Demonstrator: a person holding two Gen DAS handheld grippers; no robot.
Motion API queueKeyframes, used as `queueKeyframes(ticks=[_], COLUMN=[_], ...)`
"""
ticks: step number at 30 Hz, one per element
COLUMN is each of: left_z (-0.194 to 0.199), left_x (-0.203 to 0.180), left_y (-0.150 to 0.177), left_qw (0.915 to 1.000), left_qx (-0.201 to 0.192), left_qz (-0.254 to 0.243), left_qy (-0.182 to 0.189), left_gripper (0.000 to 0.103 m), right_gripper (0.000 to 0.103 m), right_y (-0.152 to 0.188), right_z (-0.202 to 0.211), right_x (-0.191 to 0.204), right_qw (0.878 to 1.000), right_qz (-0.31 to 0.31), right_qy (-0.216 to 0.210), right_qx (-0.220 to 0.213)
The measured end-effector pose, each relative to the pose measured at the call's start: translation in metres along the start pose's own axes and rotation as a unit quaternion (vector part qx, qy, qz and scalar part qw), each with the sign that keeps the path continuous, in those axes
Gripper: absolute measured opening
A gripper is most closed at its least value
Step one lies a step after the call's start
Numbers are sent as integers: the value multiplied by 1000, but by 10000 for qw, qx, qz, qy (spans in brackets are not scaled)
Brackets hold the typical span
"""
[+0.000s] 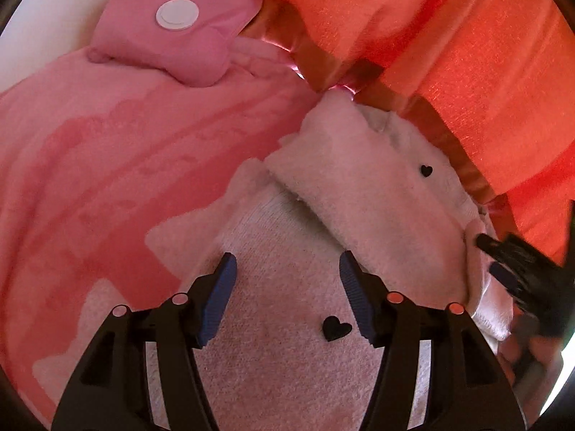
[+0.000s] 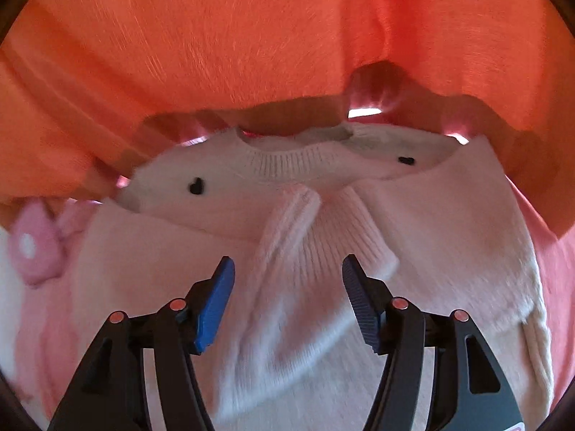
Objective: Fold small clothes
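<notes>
White sweater point(image 2: 323, 287) on pink blanket point(image 1: 107, 165); orange fabric point(image 2: 251, 36) behind.

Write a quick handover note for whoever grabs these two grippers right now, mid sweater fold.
Left gripper: jaws open, empty, over the white sweater.
Right gripper: jaws open, empty, aimed at the sleeve cuff lying across the sweater's middle.
Sweater lies on a pink towel; an orange cloth sits behind it and a pink pouch to one side.
Done: sleeves folded inward.
Left: fold the body, then set it aside.
</notes>
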State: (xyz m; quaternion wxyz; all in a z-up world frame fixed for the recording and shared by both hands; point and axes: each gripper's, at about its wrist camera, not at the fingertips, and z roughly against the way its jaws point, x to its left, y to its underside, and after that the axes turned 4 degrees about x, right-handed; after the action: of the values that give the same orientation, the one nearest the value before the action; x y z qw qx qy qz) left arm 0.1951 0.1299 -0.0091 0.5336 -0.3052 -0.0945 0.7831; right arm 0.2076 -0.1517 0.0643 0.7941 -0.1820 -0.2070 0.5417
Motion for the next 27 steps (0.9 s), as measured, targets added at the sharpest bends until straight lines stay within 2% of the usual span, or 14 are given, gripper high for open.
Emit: queueKeyframes(ticks=[2, 6, 8, 9, 12, 14, 16, 17, 18, 19, 24, 25, 26, 27], left_z=[0, 2, 4, 3, -8, -20, -27, -30, -34, -38, -50, -53, -55, -60], left_x=[1, 3, 2, 1, -1, 0, 2, 3, 4, 6, 10, 11, 10, 9], left_y=[-1, -3, -5, -6, -12, -15, -15, -15, -14, -14, -20, -22, -24, -26], left_qw=[10000, 9995, 9989, 9987, 9955, 9897, 9852, 9834, 9806, 9781, 9582, 9554, 9524, 9497], left_qx=[-12, -26, -77, -85, 129, 393, 542, 591, 675, 749, 910, 932, 955, 980], left_qz=[0, 73, 86, 111, 290, 545, 765, 835, 931, 1016, 1580, 1647, 1719, 1788], left_qy=[45, 299, 450, 498, 896, 1264, 1435, 1500, 1589, 1656, 2204, 2266, 2329, 2375], left_gripper=[57, 57, 57, 57, 59, 61, 61, 61, 61, 61, 62, 62, 62, 61], right_gripper=[9, 7, 8, 10, 18, 19, 22, 33, 52, 59, 63, 59, 47, 16], right_y=[-4, -6, 4, 10, 31, 49, 50, 46, 42, 41, 32, 32, 31, 31], right_z=[-7, 66, 90, 89, 42, 17, 14, 18, 22, 25, 11, 8, 4, 2], right_x=[-1, -51, -88, -106, -155, -178, -188, -190, -189, -189, -180, -179, -179, -177], right_qw=[9999, 9854, 9790, 9804, 9910, 9864, 9812, 9787, 9773, 9762, 9795, 9801, 9811, 9825], right_qz=[14, -630, -821, -898, -1122, -1476, -1626, -1702, -1733, -1756, -1692, -1705, -1693, -1645], right_qy=[-34, -1336, -1444, -1311, -641, -717, -1044, -1148, -1207, -1238, -1074, -1007, -921, -868], right_qx=[117, -844, -1178, -1168, -362, -28, -30, -67, -165, -288, -184, -166, -159, -129])
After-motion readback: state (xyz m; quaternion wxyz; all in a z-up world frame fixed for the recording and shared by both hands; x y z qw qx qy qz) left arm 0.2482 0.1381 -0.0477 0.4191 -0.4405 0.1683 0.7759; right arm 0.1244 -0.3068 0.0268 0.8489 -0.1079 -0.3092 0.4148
